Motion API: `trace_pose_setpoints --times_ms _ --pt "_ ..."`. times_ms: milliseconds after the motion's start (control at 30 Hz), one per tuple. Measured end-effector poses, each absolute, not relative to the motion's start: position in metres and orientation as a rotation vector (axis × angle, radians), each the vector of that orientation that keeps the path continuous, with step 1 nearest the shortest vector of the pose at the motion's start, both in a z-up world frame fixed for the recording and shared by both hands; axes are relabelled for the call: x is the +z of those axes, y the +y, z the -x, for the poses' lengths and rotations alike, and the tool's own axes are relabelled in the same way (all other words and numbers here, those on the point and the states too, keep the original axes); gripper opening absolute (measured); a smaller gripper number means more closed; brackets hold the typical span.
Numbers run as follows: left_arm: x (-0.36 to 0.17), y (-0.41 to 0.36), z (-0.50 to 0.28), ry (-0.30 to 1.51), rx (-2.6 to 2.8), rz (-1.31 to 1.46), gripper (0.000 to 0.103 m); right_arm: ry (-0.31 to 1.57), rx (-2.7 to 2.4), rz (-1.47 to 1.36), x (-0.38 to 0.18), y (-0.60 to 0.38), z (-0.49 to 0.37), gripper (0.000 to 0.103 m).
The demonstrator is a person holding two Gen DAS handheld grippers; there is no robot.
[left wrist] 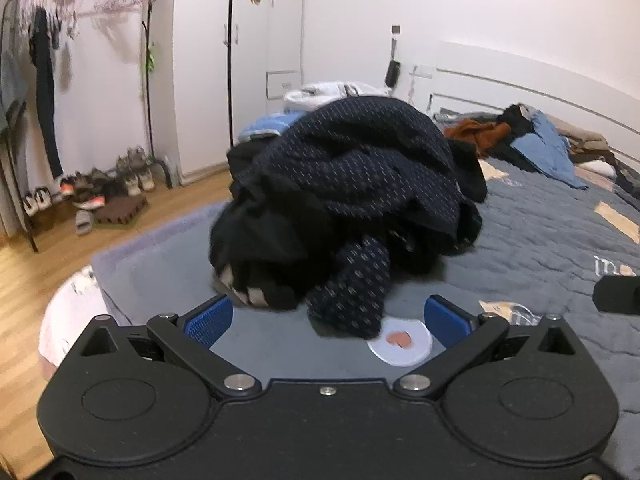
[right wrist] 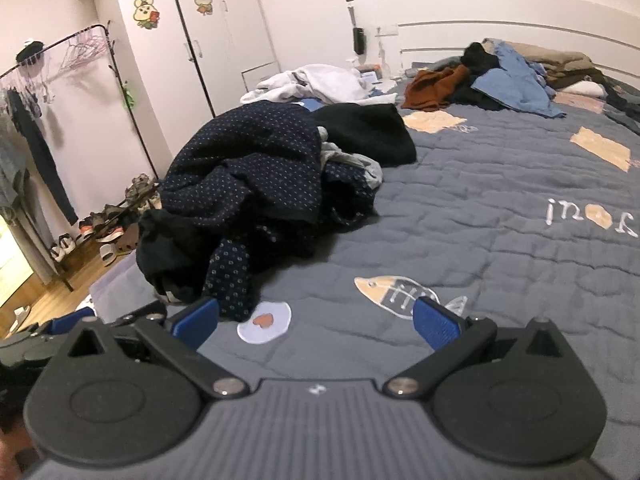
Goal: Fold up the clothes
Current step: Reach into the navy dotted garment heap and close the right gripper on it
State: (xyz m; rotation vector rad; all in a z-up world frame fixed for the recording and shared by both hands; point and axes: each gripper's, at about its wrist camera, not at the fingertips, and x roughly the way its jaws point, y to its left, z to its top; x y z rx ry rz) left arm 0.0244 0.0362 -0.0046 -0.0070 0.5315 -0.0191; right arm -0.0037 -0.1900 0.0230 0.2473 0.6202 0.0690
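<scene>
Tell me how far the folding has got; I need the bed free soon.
Nothing looks folded yet. The dark dotted garment lies crumpled on the grey quilt. Both grippers, left and right, are open and empty, just short of it. A second heap by the headboard and white clothes also wait.

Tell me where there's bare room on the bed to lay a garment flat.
Free: the grey quilt right of the dark dotted heap, from the fish print up to the lettering. Crowded: the heap on the left and the pile of clothes by the headboard. Both grippers are open and empty.
</scene>
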Motion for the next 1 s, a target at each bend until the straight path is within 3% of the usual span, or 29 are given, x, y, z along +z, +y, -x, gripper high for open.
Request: trace_pose_setpoints --times_ms 267,767,867,967,1000 --pt "0.009 0.053 -0.045 0.469 0.059 0.034 0.103 0.541 0.144 -0.243 0.028 -0.181 -0.048 0.103" --pt "0.017 0.083 -0.078 0.485 0.09 0.256 0.103 0.626 0.264 -0.163 0.0 -0.126 -0.183 0.101" --pt "0.016 0.088 -0.081 0.494 0.087 0.296 0.103 0.638 0.287 -0.164 -0.008 -0.117 -0.2 0.096" --pt "0.016 0.093 -0.081 0.5 0.058 0.354 0.103 0.65 0.267 -0.169 -0.018 -0.112 -0.215 0.085" --pt "0.016 0.094 -0.08 0.5 0.046 0.366 0.103 0.652 0.262 -0.184 -0.021 -0.112 -0.218 0.071"
